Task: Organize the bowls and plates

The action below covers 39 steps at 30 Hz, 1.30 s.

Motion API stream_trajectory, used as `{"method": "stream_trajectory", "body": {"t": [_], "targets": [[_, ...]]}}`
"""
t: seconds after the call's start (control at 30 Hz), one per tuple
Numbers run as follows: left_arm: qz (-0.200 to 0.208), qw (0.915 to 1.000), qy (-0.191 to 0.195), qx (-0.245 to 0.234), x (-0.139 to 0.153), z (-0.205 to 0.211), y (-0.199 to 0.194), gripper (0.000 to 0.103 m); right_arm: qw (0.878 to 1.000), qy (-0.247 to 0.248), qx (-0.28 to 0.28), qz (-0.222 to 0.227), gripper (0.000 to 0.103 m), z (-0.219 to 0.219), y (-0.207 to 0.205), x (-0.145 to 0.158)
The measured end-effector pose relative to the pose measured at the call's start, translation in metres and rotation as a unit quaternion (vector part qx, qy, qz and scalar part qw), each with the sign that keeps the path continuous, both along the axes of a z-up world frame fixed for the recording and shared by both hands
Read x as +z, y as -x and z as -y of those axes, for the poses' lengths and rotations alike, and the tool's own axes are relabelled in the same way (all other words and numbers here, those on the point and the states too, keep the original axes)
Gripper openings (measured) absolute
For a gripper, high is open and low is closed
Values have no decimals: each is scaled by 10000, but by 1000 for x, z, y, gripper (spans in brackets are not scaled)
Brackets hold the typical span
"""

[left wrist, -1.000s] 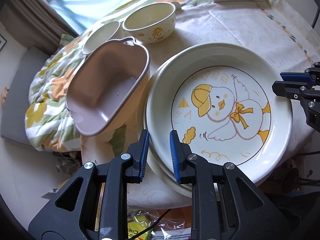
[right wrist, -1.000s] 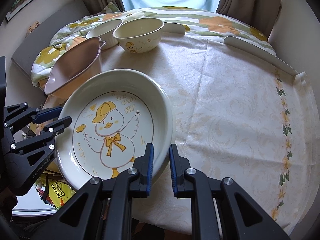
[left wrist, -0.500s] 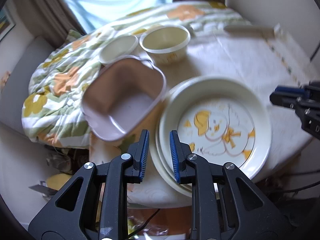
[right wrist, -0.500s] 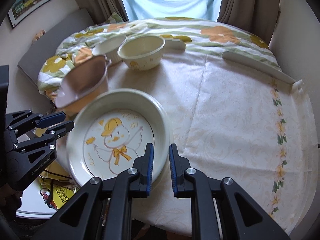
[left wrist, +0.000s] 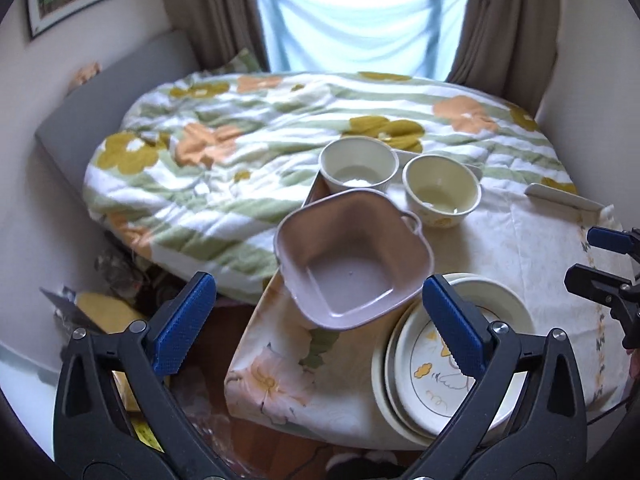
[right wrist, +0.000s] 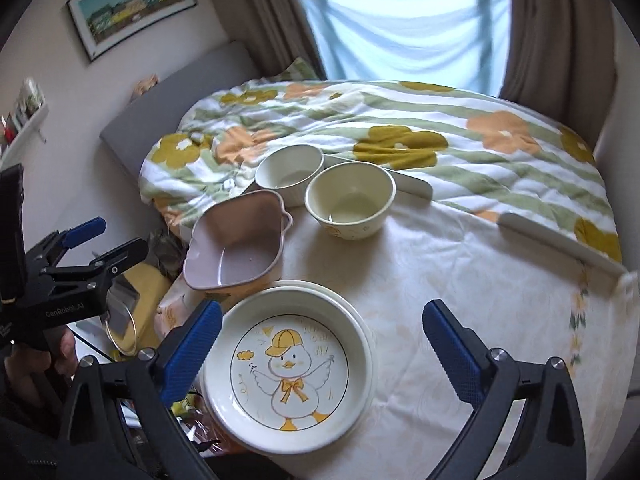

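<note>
Both the left gripper (left wrist: pixel 318 322) and right gripper (right wrist: pixel 320 350) gape wide, holding nothing, at lower frame. The duck plate (right wrist: pixel 290 364) lies lower centre; "GenRobot.AI" marks the left gripper's body.

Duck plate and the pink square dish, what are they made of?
Duck plate: looks like glazed ceramic, possibly melamine; glossy cream surface with a printed cartoon and a soft sheen on the rim. Pink square dish: looks like matte plastic or satin-glazed stoneware; dull even pink, moulded loop handle. Neither is certain from looks alone.
</note>
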<state>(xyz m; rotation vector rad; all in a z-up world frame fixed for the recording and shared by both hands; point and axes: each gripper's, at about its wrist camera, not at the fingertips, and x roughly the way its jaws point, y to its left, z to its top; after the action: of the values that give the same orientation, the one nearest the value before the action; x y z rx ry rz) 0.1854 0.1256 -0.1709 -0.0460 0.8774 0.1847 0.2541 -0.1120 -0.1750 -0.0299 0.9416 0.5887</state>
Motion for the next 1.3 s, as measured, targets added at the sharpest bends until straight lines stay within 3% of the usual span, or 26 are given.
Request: {"method": "stream_trajectory", "body": {"t": [0.13,0.4,0.57,0.63,0.87,0.93,1.03,1.13,1.3], "targets": [[-142,9971,653,363,-17,-25,-5,103,9998,19,190,-33,100,-22,-23,-5],[-580,9862,1399,671,-76,-56,-33,101,9947,123,565,-849,98,-78,-75,-58],[-870,9798,1657,700,-107,-64,-52,89,9889,306,878,-1155,74,-110,-90,-86],[-932,9776,1756,684,-115,-68,-59,75,9874,316,908,-1255,70,-116,-96,-92],[-1100,9748,1840,611,-129,-77,-81,58,9845,440,937,-1414,45,-136,-114,-108],[-1178,9733,1879,592,-135,-79,-86,43,9840,481,904,-1455,33,-138,-118,-111],[-1300,9723,1871,519,-143,-77,-90,25,9837,488,877,-1493,24,-140,-119,-116],[-1341,9723,1865,432,-146,-75,-92,21,9844,485,855,-1457,15,-140,-117,-118],[-1312,9767,1668,314,-142,-71,-93,21,9861,436,765,-1409,15,-139,-114,-116]]}}
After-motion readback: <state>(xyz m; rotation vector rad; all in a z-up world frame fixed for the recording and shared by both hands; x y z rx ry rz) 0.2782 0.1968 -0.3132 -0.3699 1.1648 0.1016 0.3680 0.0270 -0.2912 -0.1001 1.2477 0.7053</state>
